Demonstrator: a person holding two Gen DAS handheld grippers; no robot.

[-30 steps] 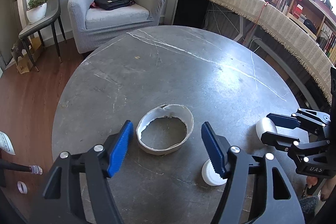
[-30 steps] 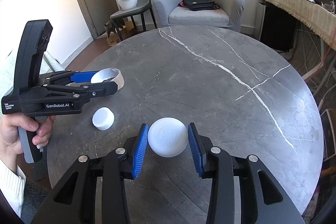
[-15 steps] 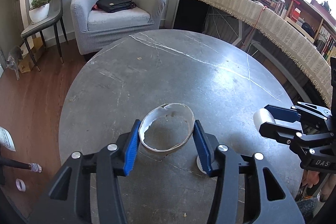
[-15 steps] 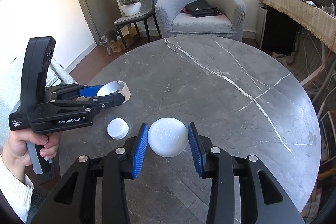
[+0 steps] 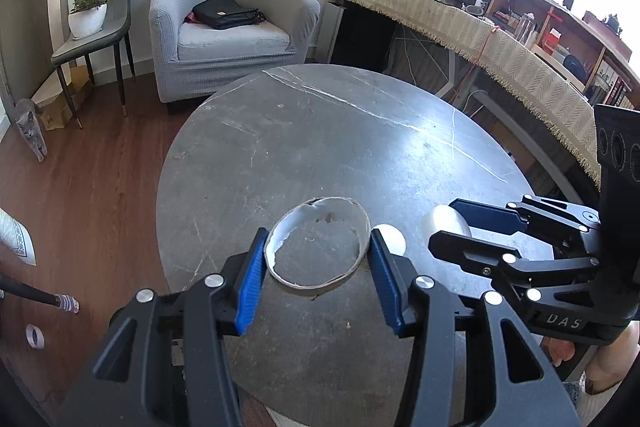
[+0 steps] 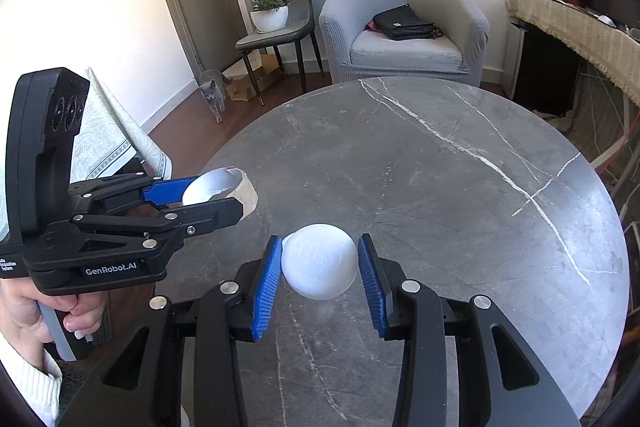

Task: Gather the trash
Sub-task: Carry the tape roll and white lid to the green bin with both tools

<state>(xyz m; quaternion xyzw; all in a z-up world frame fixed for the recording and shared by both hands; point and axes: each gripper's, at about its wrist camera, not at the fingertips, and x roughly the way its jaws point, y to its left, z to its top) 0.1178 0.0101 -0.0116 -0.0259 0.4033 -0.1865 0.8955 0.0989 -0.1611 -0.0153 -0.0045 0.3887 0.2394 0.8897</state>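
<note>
Gripping a torn cardboard ring [image 5: 318,243] between blue pads, left gripper [image 5: 316,279] clamped on its sides, lifted above the near edge of the round grey counter [image 5: 360,155]. Pinching a white plastic cup [image 6: 319,261], right gripper [image 6: 319,279] closed on it. White bottle cap [image 5: 394,239] just beside the ring.
</note>
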